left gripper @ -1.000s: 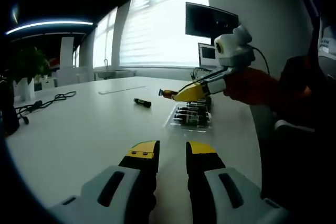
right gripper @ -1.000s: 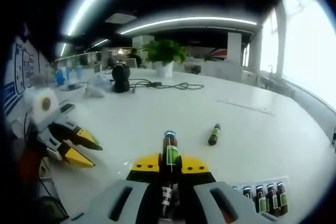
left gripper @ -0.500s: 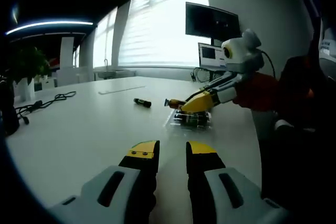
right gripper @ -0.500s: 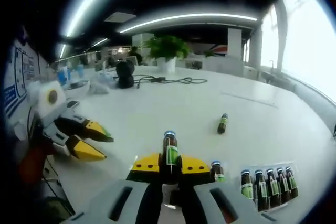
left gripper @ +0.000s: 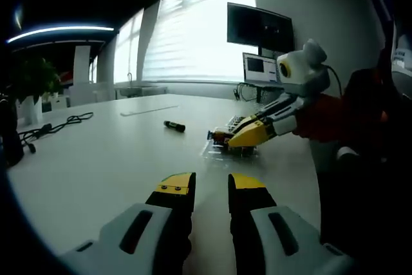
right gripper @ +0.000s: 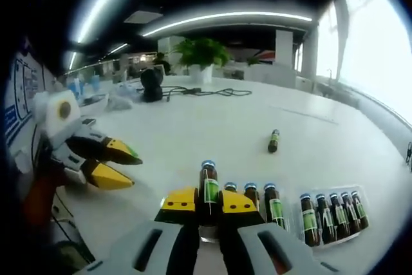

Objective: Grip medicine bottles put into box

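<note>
The right gripper (right gripper: 207, 201) has come down over the clear tray (right gripper: 358, 233), still clamping a brown bottle (right gripper: 208, 185) with a green label, too small to read. The left gripper (left gripper: 210, 188) waits, jaws narrowly parted. A loose bottle (right gripper: 273, 140) lies at one o'clock on the white table (left gripper: 96, 152); blinds, monitor (left gripper: 259, 27) and plant (right gripper: 201, 53) beyond.
</note>
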Demonstrator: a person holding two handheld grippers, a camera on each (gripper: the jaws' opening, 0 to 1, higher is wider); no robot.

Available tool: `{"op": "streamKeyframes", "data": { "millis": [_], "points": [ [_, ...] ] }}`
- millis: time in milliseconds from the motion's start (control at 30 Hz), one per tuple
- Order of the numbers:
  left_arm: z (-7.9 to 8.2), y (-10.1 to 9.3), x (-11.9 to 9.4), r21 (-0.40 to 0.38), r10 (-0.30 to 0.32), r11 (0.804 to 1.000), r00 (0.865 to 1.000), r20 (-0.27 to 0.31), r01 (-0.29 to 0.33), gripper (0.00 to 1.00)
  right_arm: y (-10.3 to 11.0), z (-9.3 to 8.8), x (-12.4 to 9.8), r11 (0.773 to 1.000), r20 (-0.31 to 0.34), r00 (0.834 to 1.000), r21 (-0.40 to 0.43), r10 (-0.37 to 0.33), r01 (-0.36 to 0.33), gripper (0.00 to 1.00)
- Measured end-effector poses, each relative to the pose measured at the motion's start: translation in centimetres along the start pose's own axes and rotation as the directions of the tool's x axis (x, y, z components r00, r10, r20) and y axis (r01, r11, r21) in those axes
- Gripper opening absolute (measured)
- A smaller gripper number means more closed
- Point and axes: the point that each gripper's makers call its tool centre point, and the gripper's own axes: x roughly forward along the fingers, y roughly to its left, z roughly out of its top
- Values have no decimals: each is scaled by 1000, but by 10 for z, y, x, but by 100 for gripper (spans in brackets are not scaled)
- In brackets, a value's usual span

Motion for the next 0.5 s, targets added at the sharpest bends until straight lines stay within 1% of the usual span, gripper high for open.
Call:
{"op": "streamKeyframes", "data": {
  "millis": [133,500],
  "points": [
    [0,0,0,-1,0,1000,1000,0,0,14,4,-4,-1,1000,-11,1000,-10,-7,6,7],
    [0,0,0,0,-1,1000,1000,1,1,14,3,-9,-3,999,-41,998,-10,-46,46,7]
  ]
}}
